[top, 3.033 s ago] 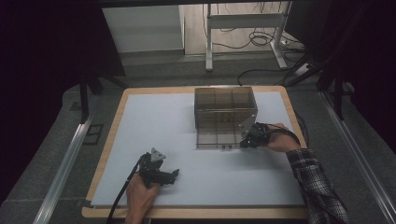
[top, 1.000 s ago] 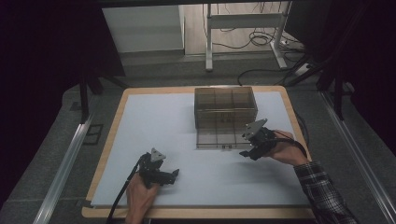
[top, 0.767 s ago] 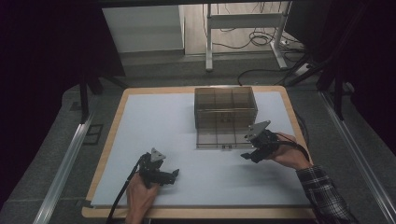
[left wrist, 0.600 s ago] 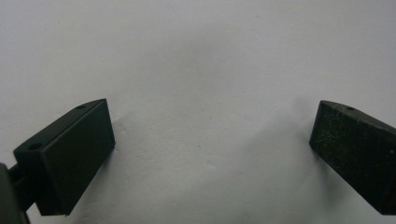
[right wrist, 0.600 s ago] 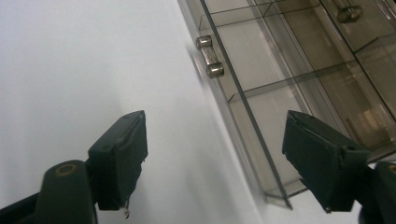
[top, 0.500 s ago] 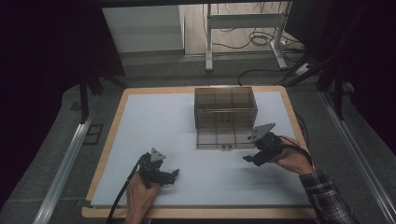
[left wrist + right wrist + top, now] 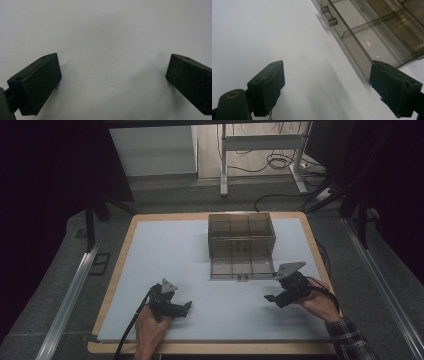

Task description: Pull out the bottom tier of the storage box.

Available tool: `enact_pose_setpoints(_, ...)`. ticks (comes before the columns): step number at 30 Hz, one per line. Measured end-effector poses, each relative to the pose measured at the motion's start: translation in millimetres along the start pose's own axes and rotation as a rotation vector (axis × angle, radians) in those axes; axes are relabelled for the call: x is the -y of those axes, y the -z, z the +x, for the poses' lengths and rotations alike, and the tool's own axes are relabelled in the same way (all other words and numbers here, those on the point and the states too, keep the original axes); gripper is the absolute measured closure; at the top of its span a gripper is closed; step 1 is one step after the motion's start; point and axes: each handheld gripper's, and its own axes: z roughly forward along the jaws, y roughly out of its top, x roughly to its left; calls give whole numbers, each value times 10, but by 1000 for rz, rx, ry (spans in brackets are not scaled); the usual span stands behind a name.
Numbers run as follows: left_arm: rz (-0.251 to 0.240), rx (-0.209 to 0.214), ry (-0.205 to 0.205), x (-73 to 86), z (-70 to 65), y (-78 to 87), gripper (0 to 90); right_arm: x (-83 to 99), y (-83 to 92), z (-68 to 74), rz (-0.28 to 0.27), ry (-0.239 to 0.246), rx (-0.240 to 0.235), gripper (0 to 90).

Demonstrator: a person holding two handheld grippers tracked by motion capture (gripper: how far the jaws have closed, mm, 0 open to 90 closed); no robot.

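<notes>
Drawer (image 7: 242,268) pulled out toward person, long axis left-right.

The high view looks forward and down from the person's side, well back, taking in the whole tabletop (image 7: 165,245) with the clear box (image 7: 241,245) at its far middle. The left gripper view rides close above the bare white surface near of the box, facing down. The right gripper view sits close beside the box (image 7: 382,30), sharing its open front flap with the high view.
</notes>
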Motion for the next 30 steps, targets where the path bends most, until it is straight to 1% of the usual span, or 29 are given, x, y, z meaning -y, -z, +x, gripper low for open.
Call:
enact_pose_setpoints(8,0,0,0,0,0,0,0,191,41,104,-62,-78,-3,69)
enact_pose_setpoints(13,0,0,-1,0,0,0,0,350,66,152,-100,-142,23,56)
enact_pose_setpoints(15,0,0,-2,0,0,0,0,423,70,163,-108,-156,36,54)
enact_pose_setpoints(18,0,0,-1,0,0,0,0,533,53,174,-98,-173,61,52)
enact_pose_setpoints(22,1,0,-2,0,1,0,0,664,8,175,-93,-203,79,51)
enact_pose_setpoints(23,2,-1,-3,0,1,2,0,689,-10,175,-87,-209,77,48)
enact_pose_setpoints(24,0,-1,-2,0,0,0,0,693,-5,164,-91,-220,68,48)
enact_pose_setpoints(26,1,-1,-2,0,1,0,0,687,-11,172,-85,-212,72,47)
enact_pose_setpoints(30,1,-1,-1,0,0,-1,0,692,-14,165,-85,-219,68,45)
